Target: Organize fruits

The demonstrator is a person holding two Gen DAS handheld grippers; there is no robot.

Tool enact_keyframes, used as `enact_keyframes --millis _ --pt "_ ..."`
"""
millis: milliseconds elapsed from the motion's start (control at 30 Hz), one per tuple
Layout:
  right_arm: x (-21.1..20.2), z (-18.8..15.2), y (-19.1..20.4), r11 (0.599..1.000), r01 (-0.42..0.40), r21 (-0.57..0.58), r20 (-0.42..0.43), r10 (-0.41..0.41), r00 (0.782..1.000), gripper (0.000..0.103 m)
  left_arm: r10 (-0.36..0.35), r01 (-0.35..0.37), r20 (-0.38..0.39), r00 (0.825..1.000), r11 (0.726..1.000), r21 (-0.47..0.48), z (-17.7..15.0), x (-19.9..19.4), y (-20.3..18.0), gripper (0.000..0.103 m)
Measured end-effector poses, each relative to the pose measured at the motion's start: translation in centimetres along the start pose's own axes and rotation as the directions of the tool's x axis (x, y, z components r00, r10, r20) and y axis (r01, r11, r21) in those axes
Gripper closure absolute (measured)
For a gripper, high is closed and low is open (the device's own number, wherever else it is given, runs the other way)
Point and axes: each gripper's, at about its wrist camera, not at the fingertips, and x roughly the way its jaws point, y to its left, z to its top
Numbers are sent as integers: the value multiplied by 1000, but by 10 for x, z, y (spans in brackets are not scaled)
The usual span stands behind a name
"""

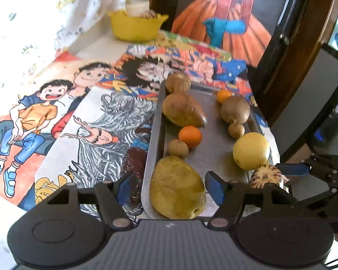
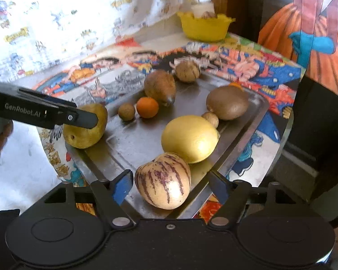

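Between the blue pads of the left hand-held gripper (image 1: 166, 187) lay a large yellow-green pear (image 1: 176, 189), resting at the near corner of the metal tray (image 1: 152, 135) on the picture-covered worktop (image 1: 63, 121); the fingers stood spread to either side of it with a gap showing, so nothing was pinched. The right hand-held gripper (image 2: 171, 185) was likewise spread, straddling a cream, purple-striped pepino melon (image 2: 163, 181) at its own near tray edge, just in front of a big yellow lemon-like fruit (image 2: 190, 138). Farther out from both sat a small orange (image 1: 190, 136), brown kiwi-like fruits (image 1: 235, 109) and small brown round ones, with a yellow bowl (image 1: 135, 28) well beyond the tray. Both near fruits looked firm but bruisable, with smooth rounded skin — likely to roll or squirt out of a hard squeeze. The safest hold would be across the widest middle of each, pads square to the flanks — pressure gentle.
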Motion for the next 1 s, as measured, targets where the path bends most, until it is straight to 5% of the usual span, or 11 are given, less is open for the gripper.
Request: enact_keyframes --millis 233,400,733,1000 --pt "-1 -35 5 999 -12 -40 215 20 976 18 28 -32 213 977 999 16 -31 -5 -7 21" --pt "-13 -54 5 998 -11 -65 347 33 937 15 95 -101 353 931 995 0 -53 -17 -18 15" --pt "-61 -71 11 1000 9 10 479 -13 878 6 186 -174 433 882 982 -67 -81 -57 -43 4" --pt "-87 -78 25 992 49 118 502 -102 859 1 189 -162 472 861 982 -97 -100 -77 -47 1"
